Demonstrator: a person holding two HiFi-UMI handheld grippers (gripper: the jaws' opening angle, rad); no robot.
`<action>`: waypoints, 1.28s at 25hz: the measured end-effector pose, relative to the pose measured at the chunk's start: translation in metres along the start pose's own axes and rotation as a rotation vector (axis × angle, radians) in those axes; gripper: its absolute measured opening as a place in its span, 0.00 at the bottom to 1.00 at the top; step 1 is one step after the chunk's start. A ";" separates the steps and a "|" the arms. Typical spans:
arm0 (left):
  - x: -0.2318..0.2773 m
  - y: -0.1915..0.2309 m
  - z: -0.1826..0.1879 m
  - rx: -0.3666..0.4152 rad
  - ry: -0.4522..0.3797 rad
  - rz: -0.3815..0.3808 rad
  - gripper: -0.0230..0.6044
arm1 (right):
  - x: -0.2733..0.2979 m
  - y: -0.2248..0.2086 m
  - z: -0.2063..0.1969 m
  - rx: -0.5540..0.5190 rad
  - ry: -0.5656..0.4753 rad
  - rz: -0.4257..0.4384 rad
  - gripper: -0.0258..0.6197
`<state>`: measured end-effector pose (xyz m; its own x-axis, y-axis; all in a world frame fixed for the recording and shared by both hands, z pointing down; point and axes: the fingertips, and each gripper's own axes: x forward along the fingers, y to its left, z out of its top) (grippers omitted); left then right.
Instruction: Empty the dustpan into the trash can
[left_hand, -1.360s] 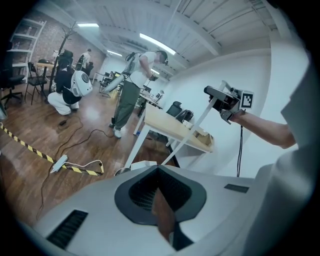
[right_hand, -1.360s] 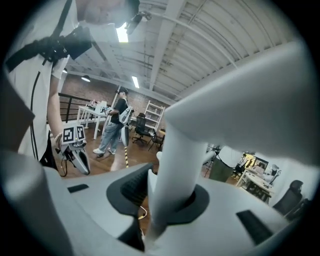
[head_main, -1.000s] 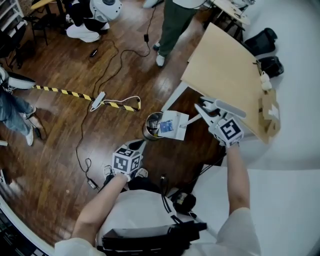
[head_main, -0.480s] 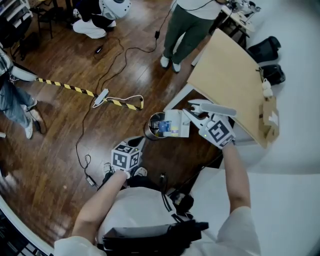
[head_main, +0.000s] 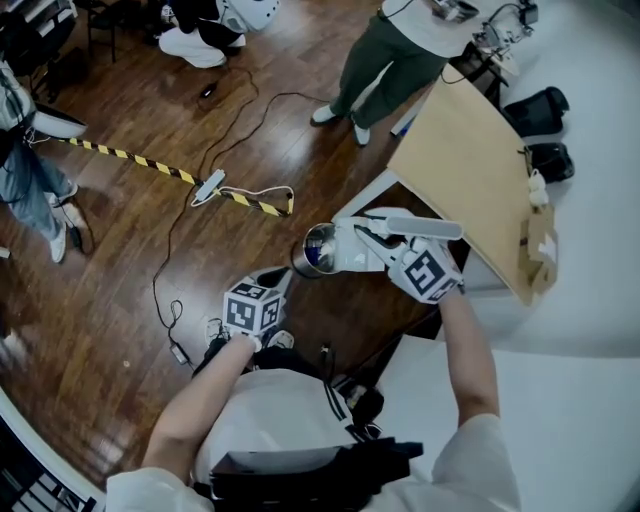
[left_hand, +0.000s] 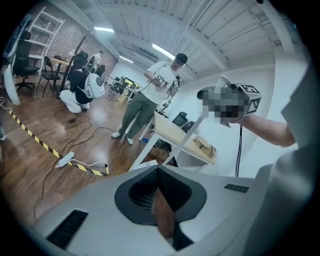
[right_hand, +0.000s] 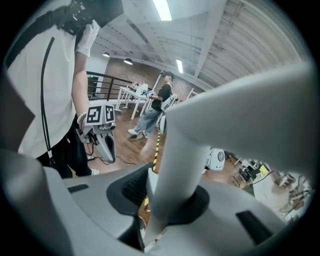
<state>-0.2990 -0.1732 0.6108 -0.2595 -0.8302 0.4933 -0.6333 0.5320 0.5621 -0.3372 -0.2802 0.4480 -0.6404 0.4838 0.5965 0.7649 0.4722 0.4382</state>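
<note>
A round metal trash can (head_main: 313, 250) stands on the wooden floor in front of me. My right gripper (head_main: 385, 240) is shut on the white dustpan's handle (right_hand: 185, 165). It holds the dustpan (head_main: 358, 246) tipped on its side, with the mouth at the can's rim. What is inside the pan is hidden. The left gripper (head_main: 281, 283) points at the can's near side from just below it. Its jaws are shut with nothing seen between them (left_hand: 162, 210). The right gripper view shows the left gripper (right_hand: 102, 131) across from it.
A tilted light wooden tabletop (head_main: 470, 170) on white legs stands right of the can, with a paper bag (head_main: 540, 235) at its edge. A person (head_main: 395, 45) stands beyond it. A power strip, cables and yellow-black tape (head_main: 215, 190) lie on the floor to the left.
My right gripper has swung left and down with the dustpan and rolled it, so the pan has gone from face-up to tipped over the can. The left gripper has shifted slightly.
</note>
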 end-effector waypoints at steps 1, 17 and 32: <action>-0.002 0.002 0.001 -0.003 -0.002 -0.001 0.03 | 0.003 0.002 0.002 -0.007 0.003 0.005 0.19; -0.017 0.017 -0.006 -0.009 0.009 -0.007 0.03 | 0.005 0.002 -0.002 0.033 0.005 -0.035 0.19; -0.014 -0.009 -0.017 0.061 0.069 -0.040 0.03 | -0.171 -0.104 -0.127 0.601 -0.043 -0.620 0.19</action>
<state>-0.2769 -0.1634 0.6102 -0.1833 -0.8362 0.5169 -0.6857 0.4855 0.5423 -0.2986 -0.5059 0.3860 -0.9413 0.0323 0.3360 0.1183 0.9638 0.2388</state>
